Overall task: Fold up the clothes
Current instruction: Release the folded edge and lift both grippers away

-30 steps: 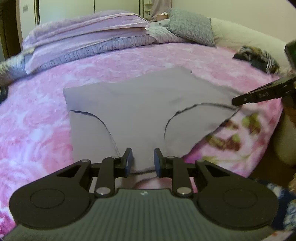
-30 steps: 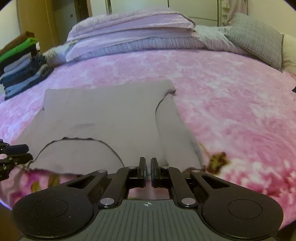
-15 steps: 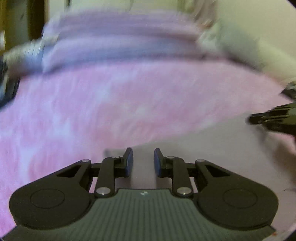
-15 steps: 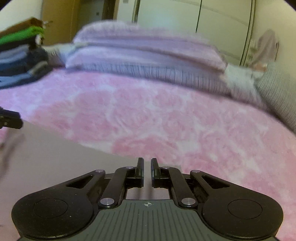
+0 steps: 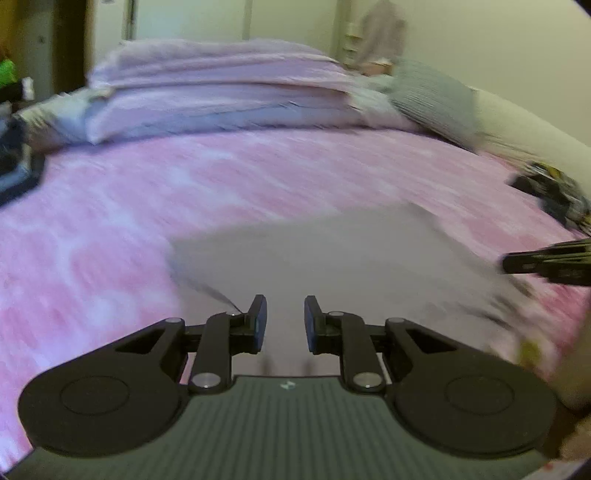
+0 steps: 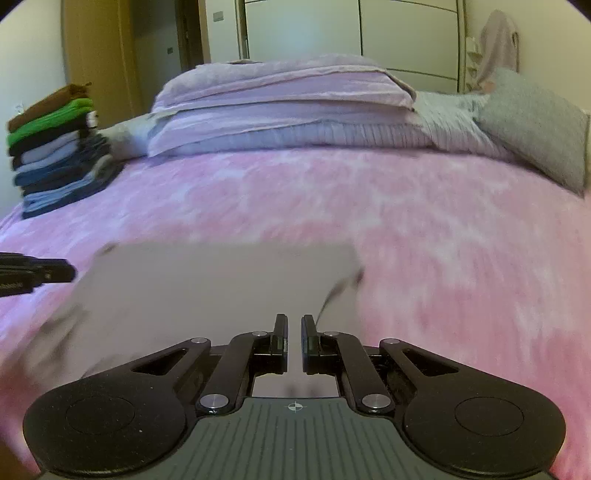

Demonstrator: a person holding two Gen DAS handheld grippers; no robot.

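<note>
Pink mottled blanket [image 6: 443, 240] covers the bed and fills the middle of both views, with white wardrobe doors [image 6: 369, 33] along the top of the right wrist view.

At lower centre of the left wrist view, the left tongs [image 5: 282, 301] stand apart with a clear gap between the blue-edged pads. Their jaws have just eased a little closer. Nothing is pinched there. The grey garment [image 5: 351, 258] shows through the gap, lying beneath, with the fingers' shadows on it. The right tongs [image 6: 294, 317] sit at lower centre of their own view, drawn together to a thin slit. Whether any cloth is nipped in that slit I cannot tell.

The garment lies flat on the blanket as a blurred, roughly rectangular shape just above both pairs of tongs, with a dark seam line near each. Each pair of tongs also pokes into the other's view at mid-height on the frame edge, beside the garment.

Further out, a stack of folded clothes [image 6: 55, 155] sits at the upper left of the right wrist view, with brown and green on top. Lilac pillows [image 6: 280, 96] are piled at upper centre. A grey cushion [image 6: 535, 125] leans at the upper right. A dark patterned item [image 5: 554, 188] lies at the right edge of the left wrist view.
</note>
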